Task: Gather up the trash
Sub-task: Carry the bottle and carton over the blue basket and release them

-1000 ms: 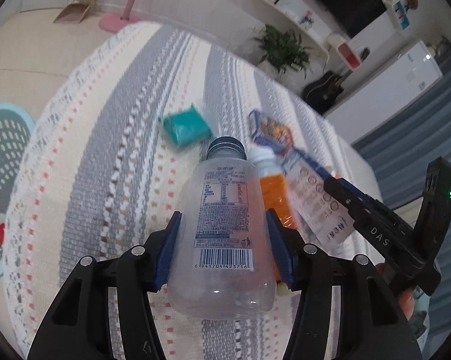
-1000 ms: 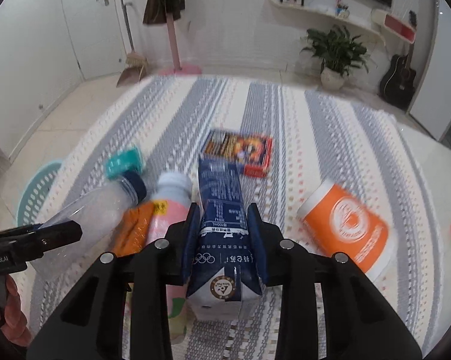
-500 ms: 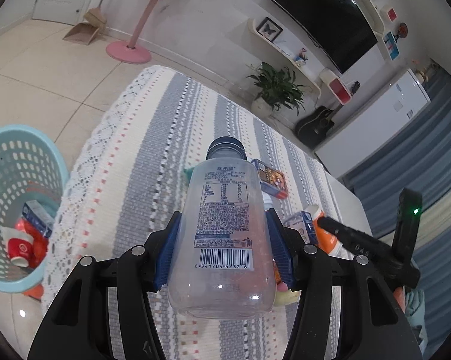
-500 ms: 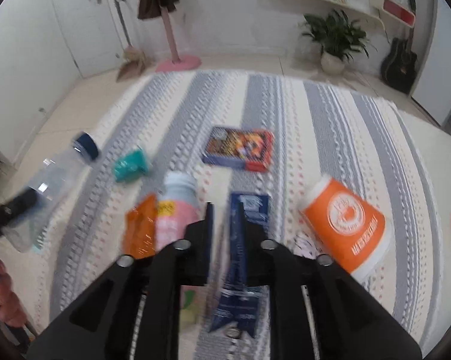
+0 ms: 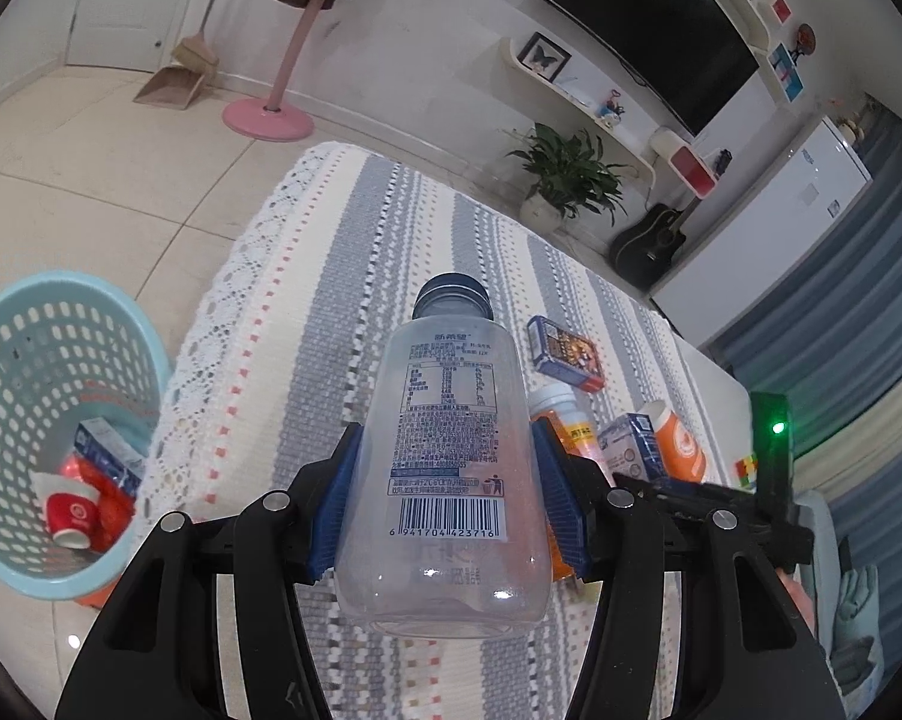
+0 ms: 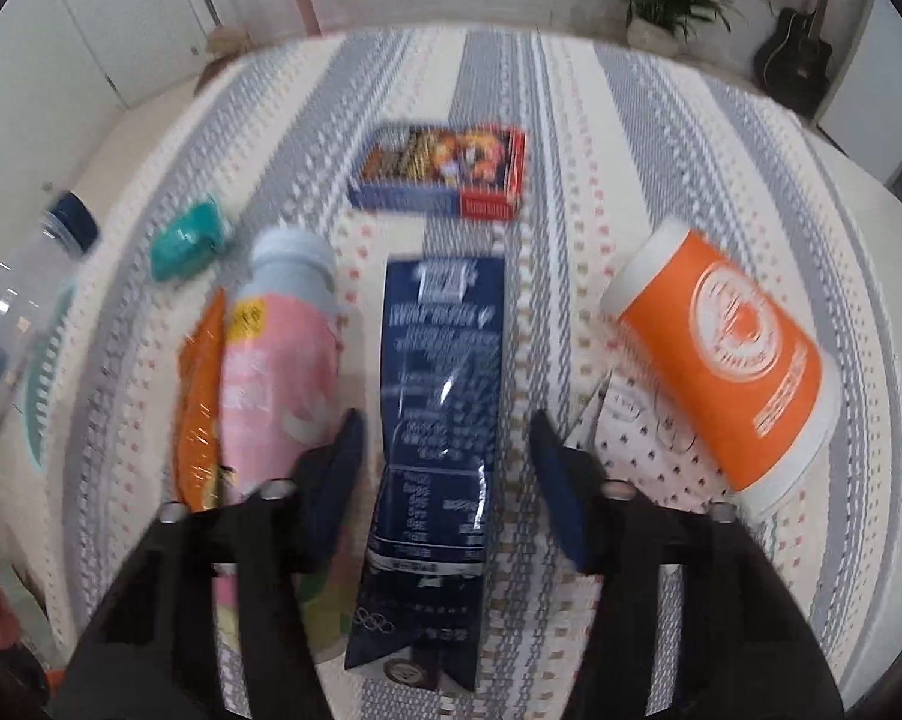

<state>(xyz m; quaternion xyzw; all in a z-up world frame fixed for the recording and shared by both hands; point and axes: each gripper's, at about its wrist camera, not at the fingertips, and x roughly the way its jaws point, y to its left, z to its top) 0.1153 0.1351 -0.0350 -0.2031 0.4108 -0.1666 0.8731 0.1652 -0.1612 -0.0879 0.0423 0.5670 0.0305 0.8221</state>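
My left gripper (image 5: 444, 492) is shut on a clear plastic bottle (image 5: 444, 468) with a dark blue cap, held up above the striped cloth. A light blue trash basket (image 5: 48, 420) stands on the floor at the left, below the table edge, with a red cup and cartons inside. My right gripper (image 6: 444, 474) is open, its pads either side of a dark blue milk carton (image 6: 438, 420) that lies flat on the cloth. The view is blurred. The carton also shows in the left wrist view (image 5: 631, 444).
On the cloth lie a pink bottle (image 6: 276, 348), an orange wrapper (image 6: 198, 396), a teal packet (image 6: 186, 237), a colourful box (image 6: 444, 171) and an orange cup (image 6: 733, 360). A patterned paper (image 6: 637, 438) lies by the cup. A plant, guitar and coat stand are beyond the table.
My left gripper rose and swung left with the bottle, bringing the basket into view. My right gripper opened and let go of the milk carton, which now lies on the cloth.
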